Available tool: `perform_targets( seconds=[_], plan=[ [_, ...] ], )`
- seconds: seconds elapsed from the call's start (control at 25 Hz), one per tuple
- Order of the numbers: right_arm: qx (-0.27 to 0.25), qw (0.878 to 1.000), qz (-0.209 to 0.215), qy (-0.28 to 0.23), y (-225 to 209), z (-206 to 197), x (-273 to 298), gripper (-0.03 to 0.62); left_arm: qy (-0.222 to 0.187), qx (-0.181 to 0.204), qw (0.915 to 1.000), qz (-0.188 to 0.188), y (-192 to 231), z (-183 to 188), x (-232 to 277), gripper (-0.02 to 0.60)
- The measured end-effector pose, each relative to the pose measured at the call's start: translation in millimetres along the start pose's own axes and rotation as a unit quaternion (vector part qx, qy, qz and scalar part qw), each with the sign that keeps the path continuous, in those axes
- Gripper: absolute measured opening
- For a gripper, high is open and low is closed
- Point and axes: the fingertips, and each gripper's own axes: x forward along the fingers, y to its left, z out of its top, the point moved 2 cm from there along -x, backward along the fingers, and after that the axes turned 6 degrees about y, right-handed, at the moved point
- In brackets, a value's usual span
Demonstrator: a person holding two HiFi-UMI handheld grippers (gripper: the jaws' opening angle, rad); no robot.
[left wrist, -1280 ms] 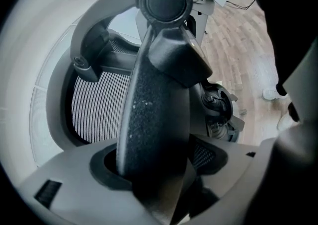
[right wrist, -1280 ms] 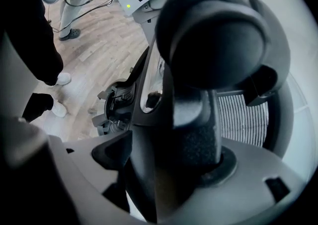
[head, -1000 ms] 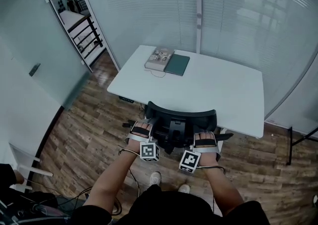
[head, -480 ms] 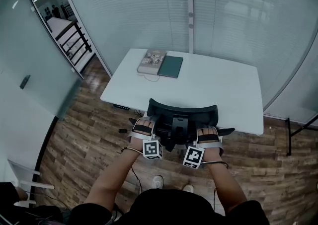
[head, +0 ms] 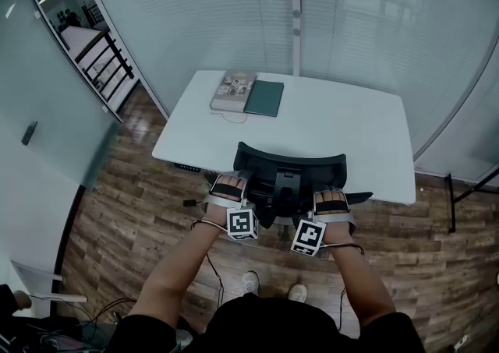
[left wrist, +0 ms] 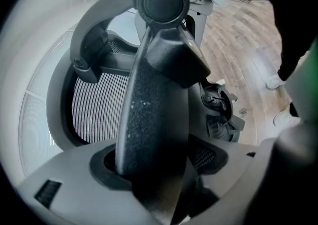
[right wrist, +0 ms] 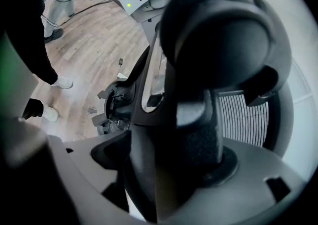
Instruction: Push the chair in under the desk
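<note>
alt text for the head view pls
Seen from above, the left gripper and right gripper hold the backrest of a black chair facing a white desk. A book and a green notebook lie at the desk's far-left corner.

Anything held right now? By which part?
The left hand-held gripper and right hand-held gripper each clamp the black mesh-back office chair by its backrest's top rim, either side of the centre spine.

Black chair [head: 312,163], striped mesh back; white desk [head: 343,132]; brown wood-plank floor [head: 132,203]; dark-green notebook [head: 264,98].
</note>
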Motion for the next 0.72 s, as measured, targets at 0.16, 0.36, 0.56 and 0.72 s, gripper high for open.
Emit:
perform_targets(
  seconds=[0.16,0.36,0.56,0.72],
  plan=[
    [-0.01,1.0,-0.005,0.018,-1.1,-0.3,5.3,0.391,-0.01,0.004,0.9999,0.004,2.8,-3.9,3.9,0.351],
    [-0.002,1.0,-0.004,0.02,-3.3,2.8,8.5,0.391,-0.013,0.005,0.9999,0.004,5.0,-6.7,9.1,0.351],
    [0.003,0.999,0.0,0.033,-4.0,6.0,13.0,0.393,-0.02,0.009,0.9997,-0.012,5.8,-12.2,18.1,0.349],
    [0.008,0.999,0.0,0.041,-5.1,9.3,15.3,0.393,-0.031,0.016,0.9992,-0.019,6.0,-14.6,23.1,0.348]
  ],
)
